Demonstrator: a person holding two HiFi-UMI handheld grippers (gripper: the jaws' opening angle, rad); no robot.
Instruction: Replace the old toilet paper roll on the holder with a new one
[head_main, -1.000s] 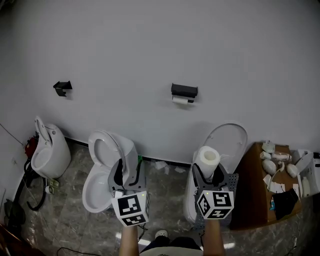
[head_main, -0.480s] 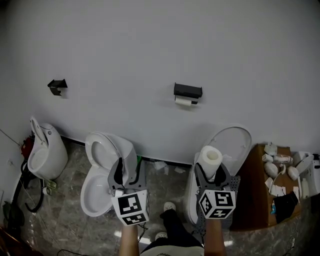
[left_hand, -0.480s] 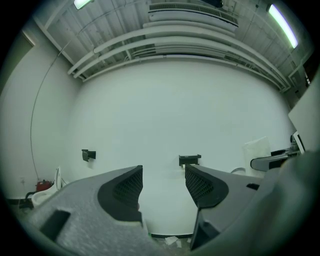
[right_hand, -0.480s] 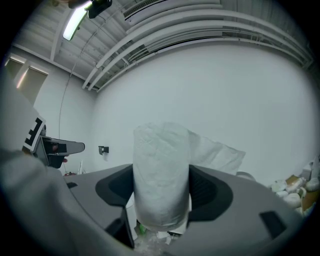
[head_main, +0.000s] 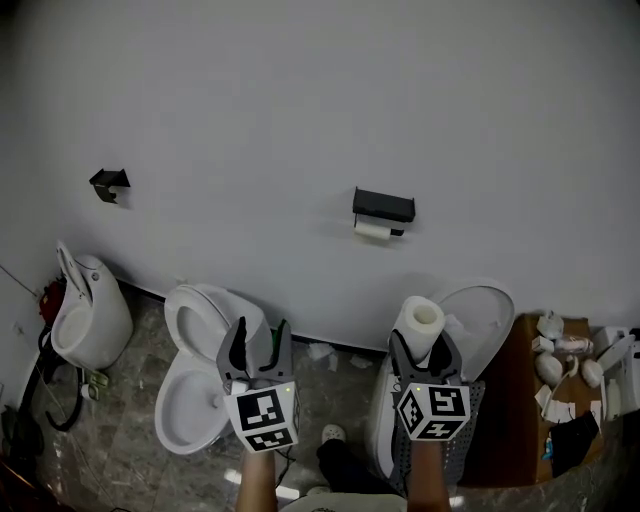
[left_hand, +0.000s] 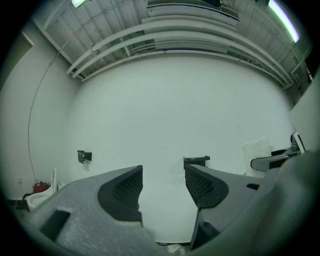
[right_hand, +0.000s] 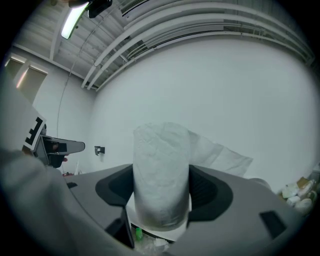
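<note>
Over the last second the person has stepped toward the far wall. In the head view the holder (head_main: 383, 205) and the old roll (head_main: 373, 229) beneath it have slid lower and right, and a foot has come forward at the near edge. Both claws travelled along without turning. The right claw (head_main: 420, 350) pinches the new roll (head_main: 418, 325) upright; the left claw (head_main: 255, 345) is spread and empty. This reads as the approach, with the swap not yet begun.

The old roll is too small to judge how much paper remains, and the holder's mechanism cannot be made out. In the right gripper view the new roll blocks the holder.
</note>
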